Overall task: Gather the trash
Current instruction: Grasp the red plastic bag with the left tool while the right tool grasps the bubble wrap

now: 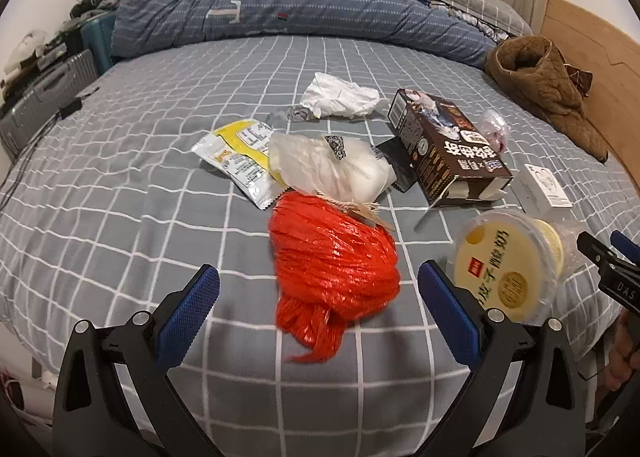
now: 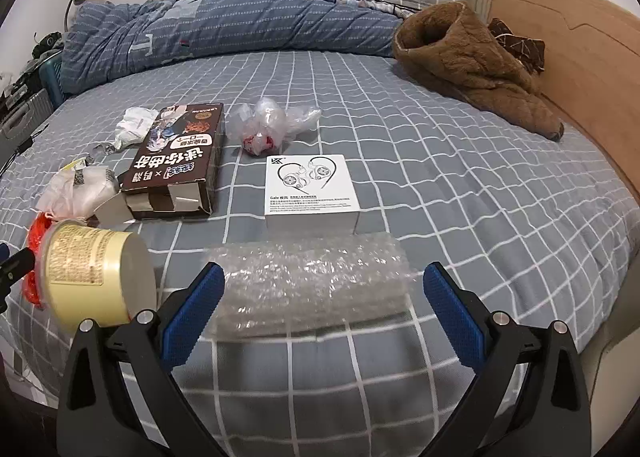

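— Since the bed [image 1: 120, 161] fills both views, start there: what lies on its grey checked sheet?

— Litter, mostly in the middle of each frame. Biggest is the brown carton [image 2: 176, 161], left of centre in the right wrist view, lying flat with its open end toward the camera. Next, the roll of bubble wrap [image 2: 312, 289] lies crosswise at lower centre.

— Where is that against the right gripper [image 2: 320, 309]?

— Right between its blue pads, which stand wide apart and touch nothing; the roll spans nearly the whole gap. Whether a pad brushes its left end, I cannot tell.

— And the left gripper [image 1: 318, 305]?

— Also spread wide and empty. The red plastic bag [image 1: 332, 269] lies in the gap, nearer the right-hand pad, its knotted tail pointing to the lower edge of the frame.

— Smaller things?

— A yellow yoghurt tub [image 1: 516, 265] on its side at lower right of the left view, just beyond the right-hand pad. A white earphone box [image 2: 310, 189] sits at centre of the right view, above the bubble wrap. Then a white plastic bag [image 1: 332, 165], a yellow sachet [image 1: 240, 153], and crumpled tissue [image 1: 340, 97] toward upper centre.
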{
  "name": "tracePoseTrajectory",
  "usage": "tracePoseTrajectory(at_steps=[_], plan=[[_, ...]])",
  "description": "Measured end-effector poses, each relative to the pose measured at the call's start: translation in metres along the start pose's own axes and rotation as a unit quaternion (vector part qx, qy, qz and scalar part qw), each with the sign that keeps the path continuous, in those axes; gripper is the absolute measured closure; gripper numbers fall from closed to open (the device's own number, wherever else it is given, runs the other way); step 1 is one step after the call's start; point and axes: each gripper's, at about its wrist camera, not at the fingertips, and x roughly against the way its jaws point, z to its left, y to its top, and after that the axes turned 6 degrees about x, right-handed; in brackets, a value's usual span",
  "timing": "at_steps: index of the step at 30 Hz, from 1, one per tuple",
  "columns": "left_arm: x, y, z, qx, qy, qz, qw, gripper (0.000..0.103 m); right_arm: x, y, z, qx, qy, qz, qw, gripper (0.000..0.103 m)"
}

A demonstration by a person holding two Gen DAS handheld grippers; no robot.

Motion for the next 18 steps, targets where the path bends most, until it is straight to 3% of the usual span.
tracePoseTrajectory(at_steps=[7,18], plan=[[-0.024,-0.002,0.001,0.007,-0.003,0.018,0.9998,0.011,-0.028,-0.008,0.005,-0.005,0.014,0.025,1.000,0.012],[-0.045,-0.005,0.002,0.011,-0.022,0.049,0.9985,0.046,-0.046,-0.013,0.013,0.015,0.029,0.054,0.998,0.029]])
